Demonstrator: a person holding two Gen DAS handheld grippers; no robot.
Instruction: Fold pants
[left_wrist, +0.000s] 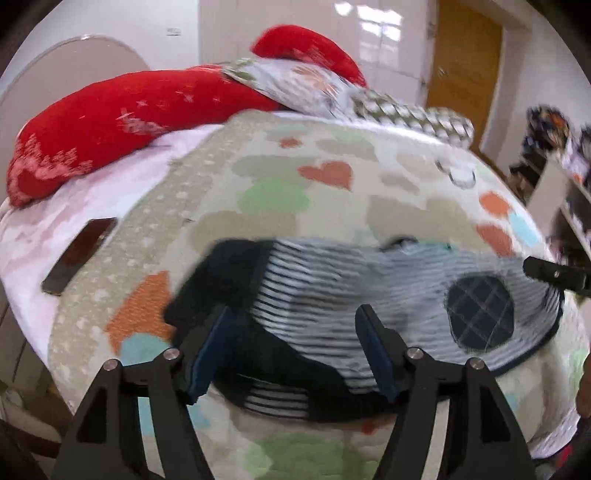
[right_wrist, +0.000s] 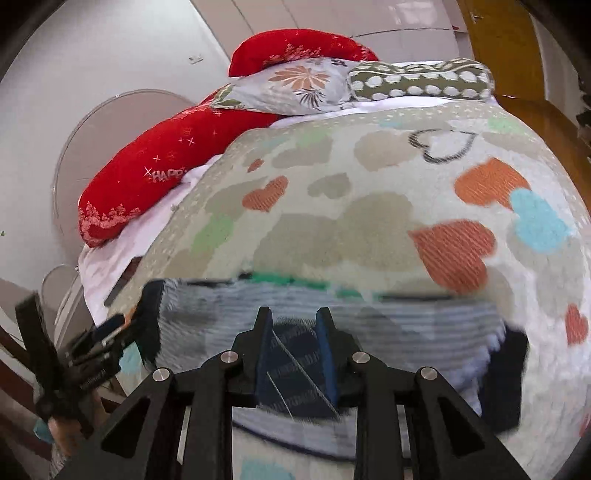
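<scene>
Small striped grey-and-navy pants (left_wrist: 332, 295) with a dark checked knee patch (left_wrist: 480, 314) lie folded on the heart-patterned blanket (left_wrist: 295, 177). My left gripper (left_wrist: 295, 325) hovers just above their dark cuff end with its jaws wide apart and empty. My right gripper (right_wrist: 293, 325) is low over the patch (right_wrist: 295, 365) of the pants (right_wrist: 406, 325), jaws partly apart, with nothing clamped between them. The right gripper's tip shows in the left wrist view (left_wrist: 554, 277); the left gripper shows in the right wrist view (right_wrist: 110, 332).
A dark phone (left_wrist: 79, 254) lies on the white sheet left of the blanket. Red pillows (left_wrist: 110, 122), a floral pillow (right_wrist: 291, 88) and a dotted bolster (right_wrist: 421, 83) sit at the head of the bed. A shelf (left_wrist: 565, 184) stands on the right.
</scene>
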